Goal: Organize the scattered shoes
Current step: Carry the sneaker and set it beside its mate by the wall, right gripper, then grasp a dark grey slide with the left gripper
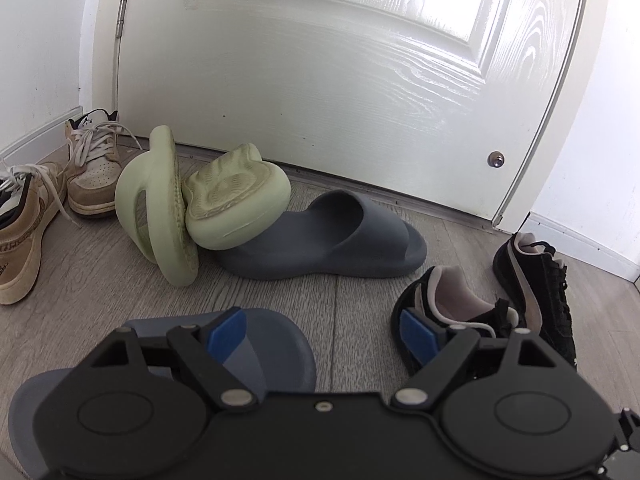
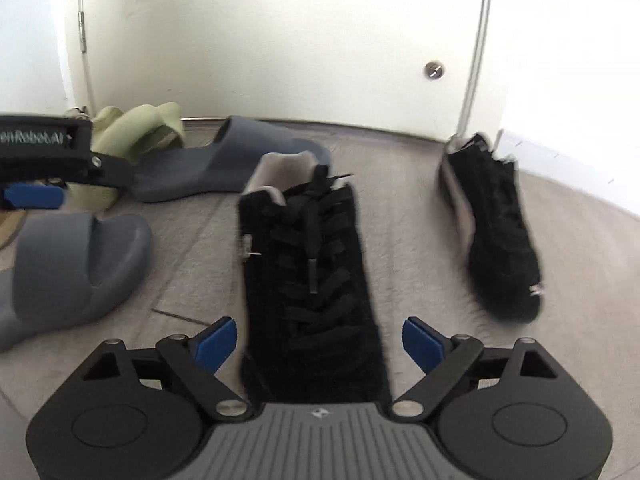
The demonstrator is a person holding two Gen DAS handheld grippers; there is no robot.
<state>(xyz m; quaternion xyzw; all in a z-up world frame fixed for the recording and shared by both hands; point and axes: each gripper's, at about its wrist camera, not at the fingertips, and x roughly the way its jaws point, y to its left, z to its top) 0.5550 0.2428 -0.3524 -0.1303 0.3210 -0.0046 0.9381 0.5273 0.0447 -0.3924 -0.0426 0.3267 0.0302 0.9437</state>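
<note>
My right gripper [image 2: 320, 340] is open and straddles a black laced sneaker [image 2: 312, 260] that lies on the floor with its toe toward me. Its blue pads [image 2: 422, 344] stand beside the shoe's sides and do not visibly press on it. The matching black sneaker [image 2: 496, 232] sits further right. My left gripper [image 1: 322, 336] is open and empty above the floor, between a grey slide [image 1: 276, 344] and the nearer black sneaker [image 1: 452, 308]. Two pale green slides [image 1: 236, 196] lean on a second grey slide [image 1: 332, 236] by the door.
A white door [image 1: 320, 80] with a round metal stop [image 1: 496, 159] closes off the back. Two tan sneakers [image 1: 96, 172] sit by the left wall's baseboard. The left gripper's body [image 2: 40, 152] reaches in at the left of the right wrist view. The floor is grey wood-look planks [image 1: 360, 312].
</note>
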